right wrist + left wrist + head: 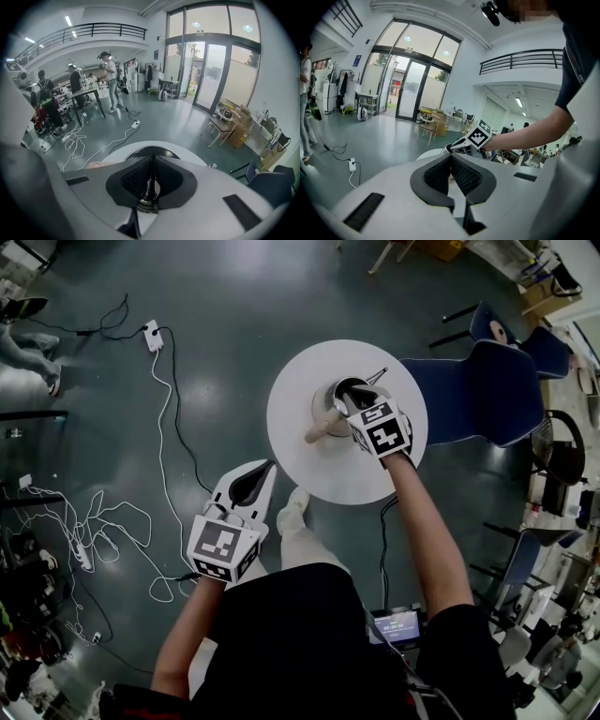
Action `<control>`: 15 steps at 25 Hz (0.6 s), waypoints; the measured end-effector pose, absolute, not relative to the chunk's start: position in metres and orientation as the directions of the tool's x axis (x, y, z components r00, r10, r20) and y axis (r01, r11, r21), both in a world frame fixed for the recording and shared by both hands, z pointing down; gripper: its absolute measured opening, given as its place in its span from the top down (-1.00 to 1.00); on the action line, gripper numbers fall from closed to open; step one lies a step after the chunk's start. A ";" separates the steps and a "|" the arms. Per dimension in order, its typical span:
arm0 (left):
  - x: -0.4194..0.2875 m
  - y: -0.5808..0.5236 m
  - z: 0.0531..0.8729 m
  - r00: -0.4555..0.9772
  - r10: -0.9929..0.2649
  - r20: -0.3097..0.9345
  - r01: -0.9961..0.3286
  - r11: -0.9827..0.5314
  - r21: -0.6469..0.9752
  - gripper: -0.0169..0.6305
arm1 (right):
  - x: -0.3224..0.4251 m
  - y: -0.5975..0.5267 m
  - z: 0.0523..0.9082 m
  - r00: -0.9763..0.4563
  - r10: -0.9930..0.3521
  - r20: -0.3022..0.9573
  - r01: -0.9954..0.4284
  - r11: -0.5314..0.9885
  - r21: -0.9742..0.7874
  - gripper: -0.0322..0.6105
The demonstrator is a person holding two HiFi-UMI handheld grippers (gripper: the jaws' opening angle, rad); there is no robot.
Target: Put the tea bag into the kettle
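Right gripper (151, 172): jaws pressed together, only a thin seam between the pads. Can't tell if anything is pinched in it. In the head view it (354, 401) hangs right over the mouth of the kettle (326, 401), tips pointing down into the opening. Tea bag can't be made out in any view.

Kettle stands near the middle of the round white table (309, 474), wooden handle (319, 431) sticking out toward the person.

Left gripper (450, 161): jaws closed too, nothing between them. It (261, 474) is off the table, just beside its near-left edge, over the floor.

Blue chair (478, 390) is right of the table. White cables (169, 399) trail over the floor left of the table.
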State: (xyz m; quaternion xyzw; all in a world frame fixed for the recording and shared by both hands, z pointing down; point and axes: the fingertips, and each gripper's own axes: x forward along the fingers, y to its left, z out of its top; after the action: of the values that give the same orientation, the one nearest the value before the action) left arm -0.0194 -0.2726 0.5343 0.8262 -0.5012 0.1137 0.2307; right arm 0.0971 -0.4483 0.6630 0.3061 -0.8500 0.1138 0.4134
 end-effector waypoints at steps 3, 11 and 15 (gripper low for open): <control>-0.023 -0.274 0.535 0.471 -0.778 0.415 -0.881 -0.393 0.264 0.90 | 0.094 -0.449 0.663 -0.476 -0.425 0.770 -0.619 0.783 0.050 0.83; -0.022 -0.278 0.533 0.480 -0.775 0.412 -0.876 -0.402 0.265 0.90 | 0.096 -0.450 0.655 -0.487 -0.447 0.750 -0.635 0.771 0.047 0.72; -0.020 -0.280 0.528 0.488 -0.769 0.413 -0.872 -0.408 0.269 0.90 | 0.100 -0.449 0.641 -0.496 -0.466 0.732 -0.647 0.761 0.046 0.78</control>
State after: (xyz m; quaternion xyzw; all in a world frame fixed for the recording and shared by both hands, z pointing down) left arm -0.0200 -0.2804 0.5285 0.8316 -0.4934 0.1124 0.2287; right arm 0.1000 -0.4495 0.6413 0.3249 -0.8568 0.1181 0.3826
